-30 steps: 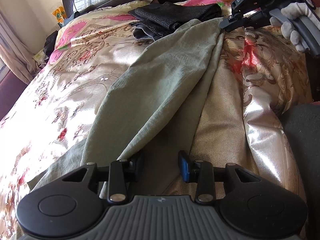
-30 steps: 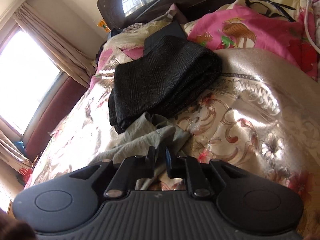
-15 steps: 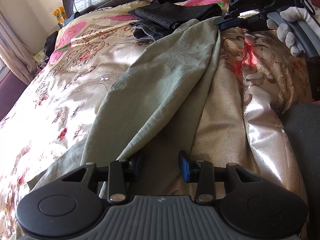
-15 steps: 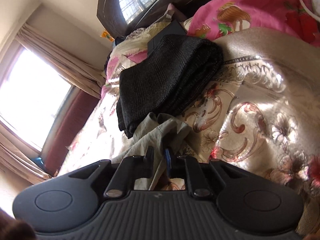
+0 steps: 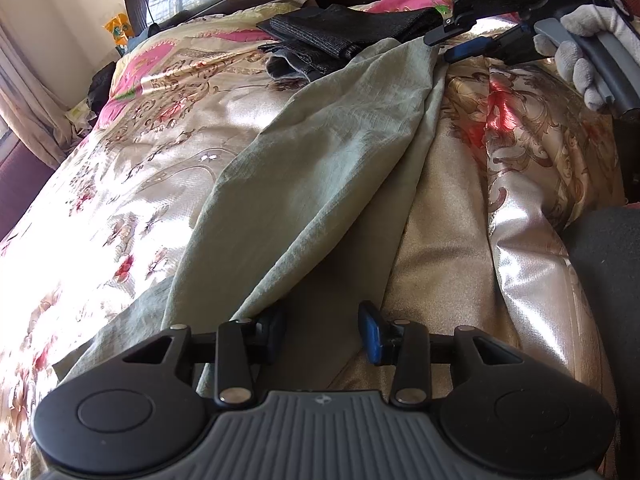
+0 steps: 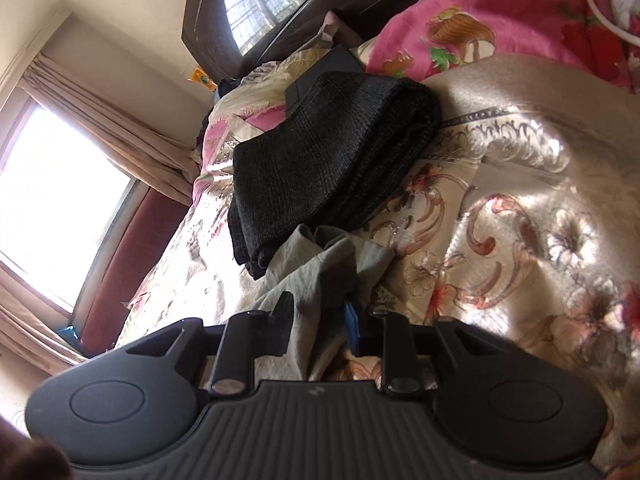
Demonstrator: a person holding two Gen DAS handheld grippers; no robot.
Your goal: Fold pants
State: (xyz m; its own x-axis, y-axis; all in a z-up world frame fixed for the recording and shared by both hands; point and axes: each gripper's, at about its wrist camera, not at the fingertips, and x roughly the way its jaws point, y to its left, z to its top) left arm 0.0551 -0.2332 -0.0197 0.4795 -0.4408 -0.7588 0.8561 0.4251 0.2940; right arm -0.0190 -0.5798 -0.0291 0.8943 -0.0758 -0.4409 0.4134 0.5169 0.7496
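Pale green pants (image 5: 320, 152) lie stretched lengthwise on the floral bedspread, from my left gripper up to my right one. My left gripper (image 5: 322, 334) is open at the near end; the cloth edge touches its left finger. My right gripper (image 5: 452, 46) is at the far end in the left wrist view, held by a gloved hand. In the right wrist view the right gripper (image 6: 320, 322) is open, with the bunched pants end (image 6: 332, 264) loose between its fingers.
A stack of folded dark garments (image 6: 332, 160) lies just beyond the pants' far end, also seen in the left wrist view (image 5: 344, 36). A pink pillow (image 6: 500, 28) and dark headboard (image 6: 280, 4) are behind. A dark chair edge (image 5: 608, 280) is at right.
My right gripper's jaws have parted; they were closed on the pants' far end and the cloth now lies loose between them. My left gripper has not moved.
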